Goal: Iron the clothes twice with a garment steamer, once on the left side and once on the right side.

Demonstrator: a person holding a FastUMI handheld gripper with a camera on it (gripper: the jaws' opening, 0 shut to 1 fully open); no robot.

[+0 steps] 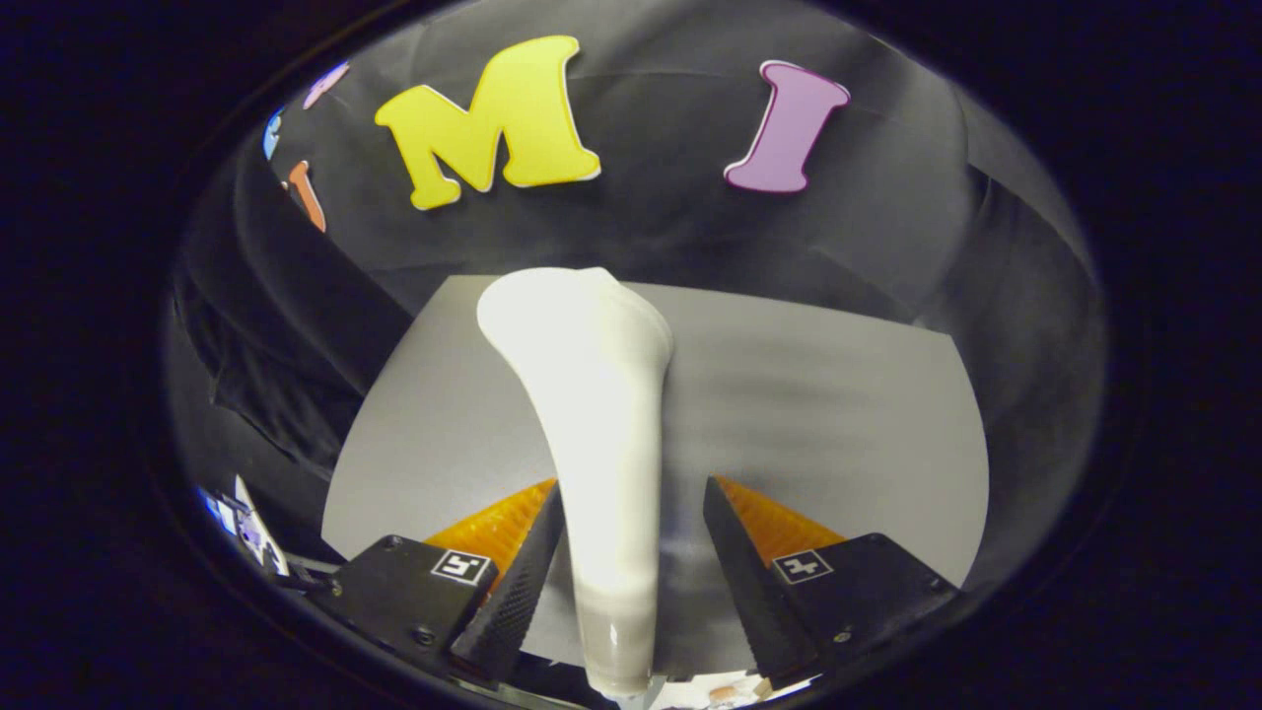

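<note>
Loosely, hand-held gripper (631, 513) astride smooth (flared) steamer (592, 414)

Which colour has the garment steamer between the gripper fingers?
The garment steamer is white, clearest in the gripper view, standing between the fingers of the gripper.

No readable text, brand or number anywhere. The nearest to signs are two small square black-and-white coded markers, one on each body of the gripper (631, 493): the left marker (462, 566) and the right marker (800, 566). Their patterns spell nothing legible.
</note>
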